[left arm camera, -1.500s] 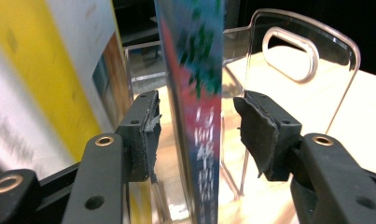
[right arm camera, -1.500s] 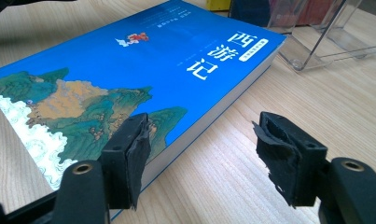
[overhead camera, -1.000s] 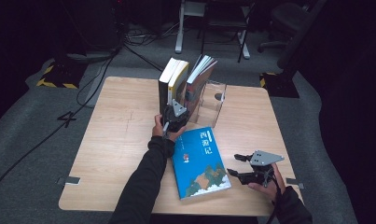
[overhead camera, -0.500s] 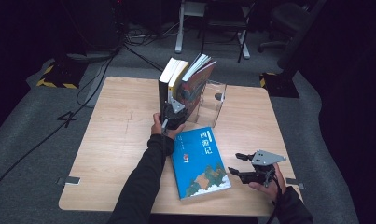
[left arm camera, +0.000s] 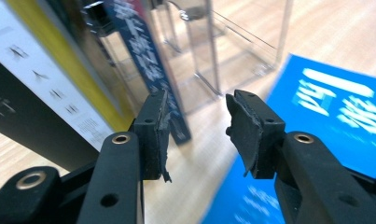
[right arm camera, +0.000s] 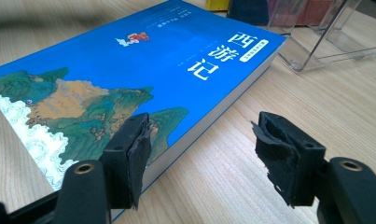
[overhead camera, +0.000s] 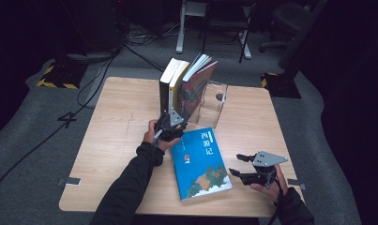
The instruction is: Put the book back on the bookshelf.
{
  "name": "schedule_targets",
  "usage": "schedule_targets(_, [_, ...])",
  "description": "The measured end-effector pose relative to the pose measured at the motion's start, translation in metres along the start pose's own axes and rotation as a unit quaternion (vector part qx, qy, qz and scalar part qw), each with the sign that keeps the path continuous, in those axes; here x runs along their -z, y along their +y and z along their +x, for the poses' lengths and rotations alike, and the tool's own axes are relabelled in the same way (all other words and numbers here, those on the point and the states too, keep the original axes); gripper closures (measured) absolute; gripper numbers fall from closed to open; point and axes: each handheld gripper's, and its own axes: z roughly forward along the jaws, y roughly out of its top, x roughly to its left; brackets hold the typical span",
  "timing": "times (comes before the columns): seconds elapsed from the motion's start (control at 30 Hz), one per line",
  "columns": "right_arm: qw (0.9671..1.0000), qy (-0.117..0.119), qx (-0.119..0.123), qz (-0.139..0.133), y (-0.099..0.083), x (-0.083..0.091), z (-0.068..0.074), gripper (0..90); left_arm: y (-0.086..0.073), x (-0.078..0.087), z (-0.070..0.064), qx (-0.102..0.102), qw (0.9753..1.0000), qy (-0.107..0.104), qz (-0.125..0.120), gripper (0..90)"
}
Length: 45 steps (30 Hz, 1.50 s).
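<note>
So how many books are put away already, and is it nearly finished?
Three books already stand upright beside the clear holder, the right-hand one leaning. The left gripper is at their base with its jaws open, seemingly steadying them. The blue book lies flat on the table, not yet lifted. The right gripper waits open beside it, so probably one book is left.

A light wooden bench stands on grey carpet. Black cables run across the carpet past the bench's far left corner, where a black-and-yellow striped block sits; a second striped block lies off the far right corner. Beyond the far edge stand white frame legs and a dark office chair.
</note>
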Motion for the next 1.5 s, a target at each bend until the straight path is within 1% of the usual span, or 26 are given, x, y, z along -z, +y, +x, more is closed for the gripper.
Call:
schedule_targets(0.13, [1.0, 0.001, 0.001, 0.003, 0.0, 0.0, 0.001, 36.0, -0.009, 0.013, -0.007, -0.016, 0.9998, -0.012, 0.005, 53.5])
schedule_targets(0.23, [1.0, 0.003, 0.002, 0.007, 0.001, 0.0, 0.002, 35.8, -0.019, 0.025, -0.01, -0.022, 0.9995, -0.02, 0.004, 51.4])
schedule_targets(0.33, [0.9999, 0.007, 0.003, 0.011, 0.001, -0.001, 0.003, 35.6, -0.028, 0.037, -0.009, -0.016, 0.9994, -0.029, 0.006, 49.8])
schedule_targets(0.37, [0.9999, 0.008, 0.003, 0.014, 0.001, -0.002, 0.003, 35.4, -0.028, 0.037, -0.009, -0.016, 0.9994, -0.029, 0.006, 48.9])
schedule_targets(0.47, [0.9998, 0.008, 0.003, 0.016, 0.002, -0.003, 0.004, 35.0, -0.037, 0.048, -0.007, -0.009, 0.9994, -0.032, 0.007, 48.4])
schedule_targets(0.53, [0.9998, 0.01, 0.002, 0.017, 0.002, -0.003, 0.005, 34.6, -0.044, 0.053, -0.008, -0.01, 0.9993, -0.035, 0.011, 47.2])
schedule_targets(0.57, [0.9998, 0.01, 0.003, 0.018, 0.003, -0.003, 0.006, 34.3, -0.048, 0.057, -0.008, -0.015, 0.9991, -0.038, 0.015, 47.0])
schedule_targets(0.6, [0.9998, 0.012, 0.004, 0.018, 0.003, -0.003, 0.006, 34.0, -0.051, 0.058, -0.009, -0.013, 0.9989, -0.042, 0.015, 46.4])
schedule_targets(0.67, [0.9997, 0.013, 0.003, 0.019, 0.004, -0.003, 0.007, 32.9, -0.058, 0.063, -0.01, -0.014, 0.9975, -0.065, 0.024, 46.7])
schedule_targets(0.73, [0.9996, 0.017, 0.003, 0.021, 0.004, -0.004, 0.009, 31.1, -0.064, 0.068, -0.013, -0.023, 0.996, -0.079, 0.034, 46.6])
schedule_targets(0.8, [0.9994, 0.022, 0.005, 0.024, 0.004, -0.004, 0.011, 30.6, -0.069, 0.072, -0.016, -0.027, 0.9952, -0.085, 0.042, 45.4])
schedule_targets(0.87, [0.9991, 0.03, 0.008, 0.03, 0.004, -0.004, 0.014, 29.8, -0.074, 0.077, -0.02, -0.03, 0.9939, -0.095, 0.047, 43.9])
schedule_targets(0.9, [0.9987, 0.037, 0.013, 0.034, 0.004, -0.004, 0.017, 29.7, -0.076, 0.078, -0.022, -0.028, 0.9935, -0.099, 0.048, 43.5])
schedule_targets(0.93, [0.9984, 0.041, 0.014, 0.036, 0.004, -0.003, 0.018, 29.5, -0.078, 0.08, -0.024, -0.029, 0.9929, -0.105, 0.049, 43.5])
schedule_targets(0.97, [0.998, 0.047, 0.014, 0.039, 0.004, -0.003, 0.019, 29.4, -0.083, 0.083, -0.029, -0.029, 0.9916, -0.114, 0.052, 43.4])
schedule_targets(1.0, [0.998, 0.047, 0.014, 0.039, 0.004, -0.003, 0.019, 29.4, -0.083, 0.083, -0.029, -0.029, 0.9916, -0.114, 0.052, 43.3])
schedule_targets(1.07, [0.9974, 0.056, 0.012, 0.045, 0.002, -0.003, 0.021, 29.0, -0.086, 0.085, -0.033, -0.03, 0.9902, -0.123, 0.059, 43.0])
schedule_targets(1.1, [0.997, 0.061, 0.013, 0.046, 0.002, -0.003, 0.022, 28.8, -0.088, 0.086, -0.036, -0.028, 0.9895, -0.129, 0.061, 43.0])
schedule_targets(1.17, [0.9958, 0.072, 0.016, 0.054, 0.0, -0.003, 0.026, 27.7, -0.091, 0.09, -0.04, -0.031, 0.9878, -0.139, 0.063, 42.3])
schedule_targets(1.23, [0.9953, 0.077, 0.018, 0.056, 0.0, -0.003, 0.027, 27.7, -0.093, 0.093, -0.044, -0.034, 0.9866, -0.146, 0.065, 41.9])
schedule_targets(1.27, [0.995, 0.078, 0.018, 0.058, 0.0, -0.003, 0.029, 27.5, -0.096, 0.096, -0.047, -0.033, 0.9856, -0.152, 0.066, 41.1])
schedule_targets(1.3, [0.9943, 0.085, 0.018, 0.061, -0.001, -0.004, 0.031, 27.2, -0.097, 0.098, -0.049, -0.032, 0.9852, -0.155, 0.065, 40.3])
schedule_targets(1.33, [0.9943, 0.085, 0.018, 0.061, -0.001, -0.004, 0.031, 27.2, -0.097, 0.098, -0.049, -0.032, 0.9852, -0.155, 0.065, 40.1])
schedule_targets(1.37, [0.9935, 0.09, 0.018, 0.066, -0.002, -0.005, 0.032, 27.1, -0.099, 0.099, -0.05, -0.033, 0.9852, -0.155, 0.066, 40.1])
schedule_targets(1.4, [0.993, 0.091, 0.021, 0.072, -0.002, -0.006, 0.034, 26.8, -0.101, 0.101, -0.052, -0.028, 0.9849, -0.158, 0.065, 39.4])
schedule_targets(1.5, [0.9913, 0.097, 0.027, 0.084, -0.004, -0.01, 0.038, 26.0, -0.106, 0.101, -0.056, -0.028, 0.9841, -0.159, 0.074, 36.3])
